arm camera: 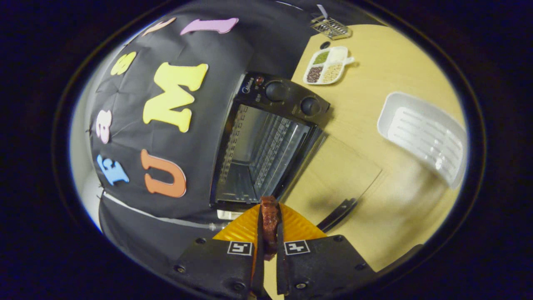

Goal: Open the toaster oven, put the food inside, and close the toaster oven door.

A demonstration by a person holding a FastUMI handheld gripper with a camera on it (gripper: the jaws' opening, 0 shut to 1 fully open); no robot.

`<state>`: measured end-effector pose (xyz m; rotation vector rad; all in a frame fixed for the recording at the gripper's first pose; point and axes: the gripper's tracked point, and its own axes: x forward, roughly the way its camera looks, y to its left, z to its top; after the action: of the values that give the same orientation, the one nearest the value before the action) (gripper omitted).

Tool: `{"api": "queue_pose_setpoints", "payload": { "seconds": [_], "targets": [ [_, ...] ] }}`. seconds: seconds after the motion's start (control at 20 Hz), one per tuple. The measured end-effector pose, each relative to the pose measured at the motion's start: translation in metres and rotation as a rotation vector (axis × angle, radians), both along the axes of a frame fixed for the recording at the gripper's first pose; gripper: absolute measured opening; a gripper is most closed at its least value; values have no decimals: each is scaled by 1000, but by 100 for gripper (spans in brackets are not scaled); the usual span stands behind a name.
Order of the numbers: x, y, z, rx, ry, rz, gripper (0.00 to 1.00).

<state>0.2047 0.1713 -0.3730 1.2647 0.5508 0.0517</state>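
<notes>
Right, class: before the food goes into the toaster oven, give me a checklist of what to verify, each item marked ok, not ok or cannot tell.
1. Toaster oven door open: ok, it lies folded down.
2. Food held between the tongs: ok, both fingers press on it.
3. Rack inside free: ok.
4. Food lined up with the opening: not ok, view is tilted.
5. Oven off: cannot tell.

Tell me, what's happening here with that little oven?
A person is using a handheld tool to load a toaster oven. Its two fingers are shut on a reddish-brown piece of food, held just in front of the oven's open cavity. The glass door is already folded down onto the wooden table. A white tray and a divided dish of grains sit further off. The food isn't inside yet.
</notes>
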Motion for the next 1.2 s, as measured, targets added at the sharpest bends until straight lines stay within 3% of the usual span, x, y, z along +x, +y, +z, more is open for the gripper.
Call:
{"api": "queue_pose_setpoints", "payload": {
  "seconds": [0.3, 0.65, 0.9, 1.15, 1.2],
  "targets": [
    [80, 29, -8, 40, -11, -126, 15],
    [145, 9, -22, -51, -22, -293, 15],
    [168, 18, -31, -99, -26, -285, 17],
    [168, 14, -36, -367, -20, -217, 23],
    [169, 11, -41, -445, -7, -195, 30]
  ]
}}
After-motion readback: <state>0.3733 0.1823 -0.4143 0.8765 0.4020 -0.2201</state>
